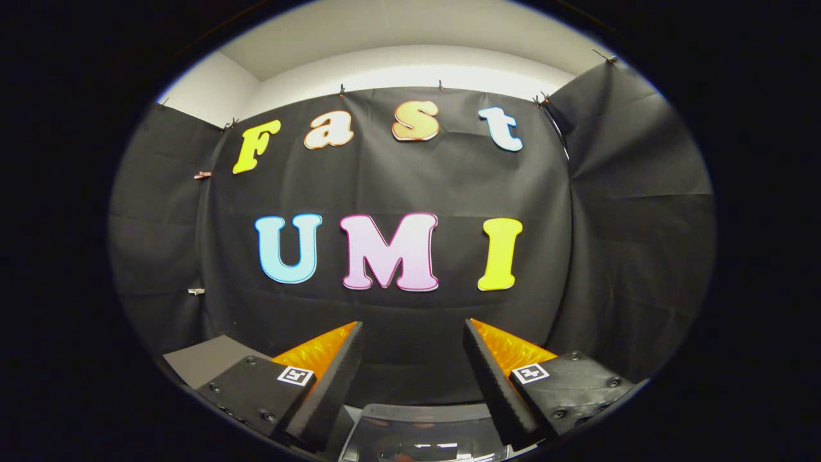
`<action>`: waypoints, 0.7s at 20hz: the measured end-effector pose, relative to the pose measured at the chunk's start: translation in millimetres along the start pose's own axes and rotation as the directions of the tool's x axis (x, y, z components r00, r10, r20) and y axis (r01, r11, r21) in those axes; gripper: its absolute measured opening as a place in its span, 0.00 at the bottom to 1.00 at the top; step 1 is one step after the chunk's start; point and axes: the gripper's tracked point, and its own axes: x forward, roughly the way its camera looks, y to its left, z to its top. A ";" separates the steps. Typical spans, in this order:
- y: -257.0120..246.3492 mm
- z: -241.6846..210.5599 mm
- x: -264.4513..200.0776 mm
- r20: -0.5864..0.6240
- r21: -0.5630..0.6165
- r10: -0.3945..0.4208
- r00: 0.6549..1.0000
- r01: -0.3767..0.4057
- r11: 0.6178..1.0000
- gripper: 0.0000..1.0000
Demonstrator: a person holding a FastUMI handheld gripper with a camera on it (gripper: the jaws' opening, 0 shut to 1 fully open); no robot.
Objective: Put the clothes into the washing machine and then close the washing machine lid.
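While the gripper [412, 333] is held up level and looking straight at the booth's black cloth wall [397, 186], its two fingers stand well apart with nothing at all between them, so it's carrying nothing right now.

Down between the finger bases there's a curved, shiny grey thing [423, 428] with a glossy, maybe see-through face that catches the ceiling light. My guess is that's the top of the washing machine, its lid or the rim round it, but so little of it shows that I can't say whether the lid is up or down, and I can't see into the drum, so no idea what's in there. Off past the left finger there's a flat grey surface [205, 359], probably a table or counter edge. I can't spot any clothes.

So which step is this? Honestly it fits two spots. An open, unloaded gripper raised above the machine could be about to go down for the clothes, or it could be lifting away with the clothes inside and the lid shut. Nothing on show settles it.

Whichever it is, the camera is aimed too high to be useful. Any move from here calls for tilting the gripper down so the machine's top and whatever sits around it come between or just ahead of the fingers. Only then can you read the lid and find the clothes.
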 end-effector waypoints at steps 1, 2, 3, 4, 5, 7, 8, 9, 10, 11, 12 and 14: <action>-1.7 3.6 -0.9 0.008 0.005 -0.005 1.000 0.005 1.000 0.97; -0.9 5.9 -3.3 0.013 0.013 0.000 1.000 0.000 1.000 0.97; 0.7 8.4 -4.3 0.020 0.022 0.000 1.000 0.000 1.000 0.97; -1.0 11.7 -6.7 0.033 0.024 -0.007 0.999 0.007 1.000 0.97; -5.0 14.2 -8.3 0.037 0.022 -0.014 0.999 0.014 1.000 0.97; -8.4 15.9 -10.5 0.043 0.024 -0.025 0.999 0.024 0.999 0.97; -8.1 17.0 -11.3 0.046 0.030 -0.023 0.999 0.022 0.999 0.97; -8.1 17.7 -12.0 0.049 0.032 -0.023 0.999 0.021 0.999 0.97; -9.6 19.5 -12.9 0.054 0.031 -0.026 0.998 0.024 0.999 0.97; -11.7 19.6 -12.8 0.054 0.026 -0.031 0.998 0.030 0.999 0.97; -12.4 19.0 -13.3 0.053 0.025 -0.032 0.998 0.031 0.999 0.97; -13.0 17.3 -12.8 0.049 0.024 -0.032 0.998 0.031 0.999 0.97</action>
